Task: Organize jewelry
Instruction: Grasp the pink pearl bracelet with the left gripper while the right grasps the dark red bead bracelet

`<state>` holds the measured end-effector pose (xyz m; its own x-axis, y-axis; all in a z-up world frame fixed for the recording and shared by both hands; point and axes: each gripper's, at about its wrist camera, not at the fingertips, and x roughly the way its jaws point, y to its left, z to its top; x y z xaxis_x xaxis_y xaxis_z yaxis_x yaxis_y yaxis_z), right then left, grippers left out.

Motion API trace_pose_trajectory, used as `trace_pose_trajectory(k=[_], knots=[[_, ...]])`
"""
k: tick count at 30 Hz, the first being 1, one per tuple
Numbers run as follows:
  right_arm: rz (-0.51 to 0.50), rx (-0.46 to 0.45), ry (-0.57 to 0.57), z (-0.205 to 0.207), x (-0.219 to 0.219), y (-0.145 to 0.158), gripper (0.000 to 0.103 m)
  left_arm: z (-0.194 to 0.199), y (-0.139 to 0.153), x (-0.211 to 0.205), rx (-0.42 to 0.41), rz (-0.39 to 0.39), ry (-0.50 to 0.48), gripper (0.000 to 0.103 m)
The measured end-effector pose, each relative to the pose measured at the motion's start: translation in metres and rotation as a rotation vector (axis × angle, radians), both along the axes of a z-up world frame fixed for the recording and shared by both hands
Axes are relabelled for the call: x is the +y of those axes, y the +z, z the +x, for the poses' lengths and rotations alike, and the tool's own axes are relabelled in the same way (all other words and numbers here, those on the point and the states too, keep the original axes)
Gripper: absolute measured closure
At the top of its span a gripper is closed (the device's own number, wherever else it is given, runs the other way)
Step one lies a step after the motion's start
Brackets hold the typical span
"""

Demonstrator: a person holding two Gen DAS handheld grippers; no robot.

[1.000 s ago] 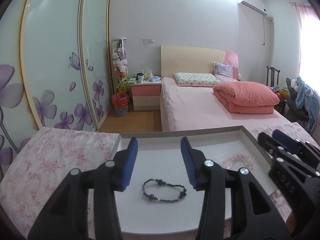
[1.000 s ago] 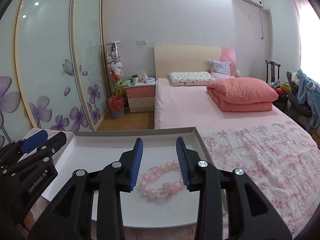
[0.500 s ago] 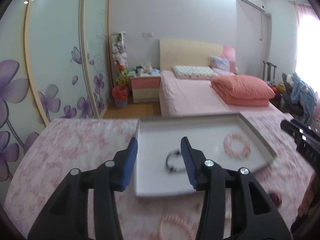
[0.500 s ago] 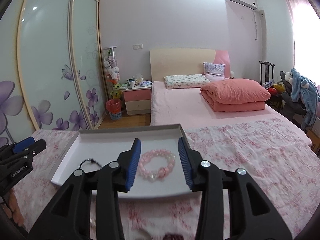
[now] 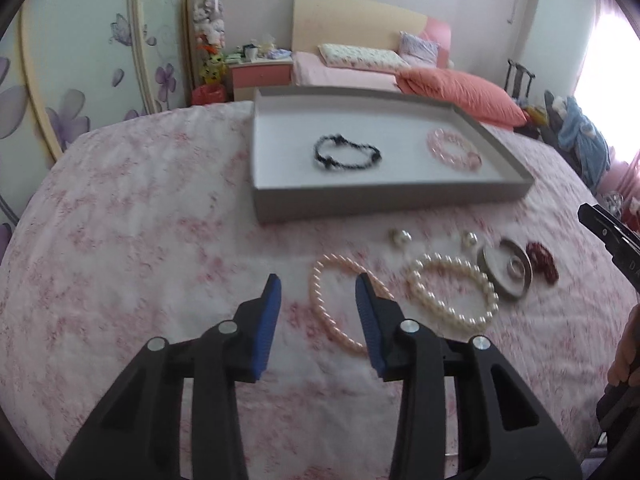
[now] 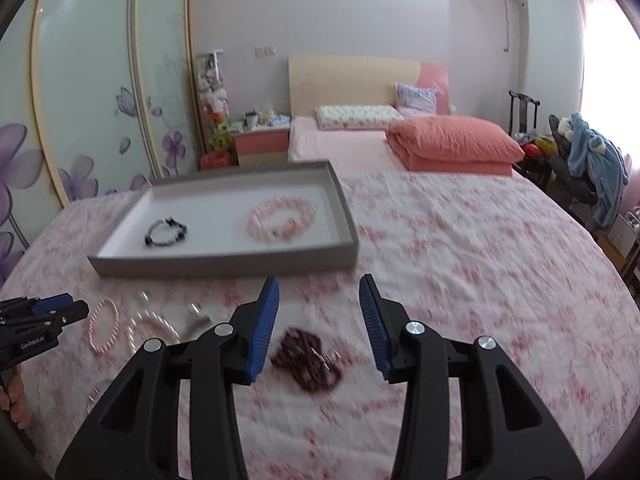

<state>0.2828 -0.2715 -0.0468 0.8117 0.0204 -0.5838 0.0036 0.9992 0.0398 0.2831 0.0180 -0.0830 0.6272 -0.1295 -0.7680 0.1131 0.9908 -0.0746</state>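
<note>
Over floral bedding (image 5: pixel 120 240), near the tray (image 5: pixel 360 204), I am hovering left tongs (image 5: pixel 318 312) and right tongs (image 6: pixel 318 316), both spread, aiming to straddle the pink bracelet (image 5: pixel 332 300) and dark-red beads (image 6: pixel 308 356) squarely.

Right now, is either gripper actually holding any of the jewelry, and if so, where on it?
Nothing is held. The left gripper is open over the pink pearl bracelet, and the right gripper is open above the dark red bracelet.
</note>
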Motion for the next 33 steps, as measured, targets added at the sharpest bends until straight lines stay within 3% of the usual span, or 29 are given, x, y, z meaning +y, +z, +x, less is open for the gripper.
trace_pose_trajectory(k=[5, 14, 17, 21, 33], knots=[[0.019, 0.076, -0.022, -0.003, -0.016, -0.017, 0.06, 0.003, -0.016, -0.01, 0.069, 0.051, -0.006, 0.082], [0.024, 0.146, 0.008, -0.004, -0.019, -0.036, 0.058, 0.002, -0.017, -0.009, 0.055, 0.069, 0.008, 0.096], [0.021, 0.164, 0.025, -0.003, -0.017, -0.04, 0.058, 0.003, -0.016, -0.006, 0.054, 0.072, 0.017, 0.096], [0.014, 0.18, 0.06, -0.004, -0.014, -0.042, 0.049, 0.003, -0.011, 0.007, 0.043, 0.052, 0.043, 0.097], [-0.03, 0.261, 0.138, 0.019, 0.006, -0.054, 0.049, 0.0, 0.002, 0.01, 0.012, 0.034, 0.051, 0.097]])
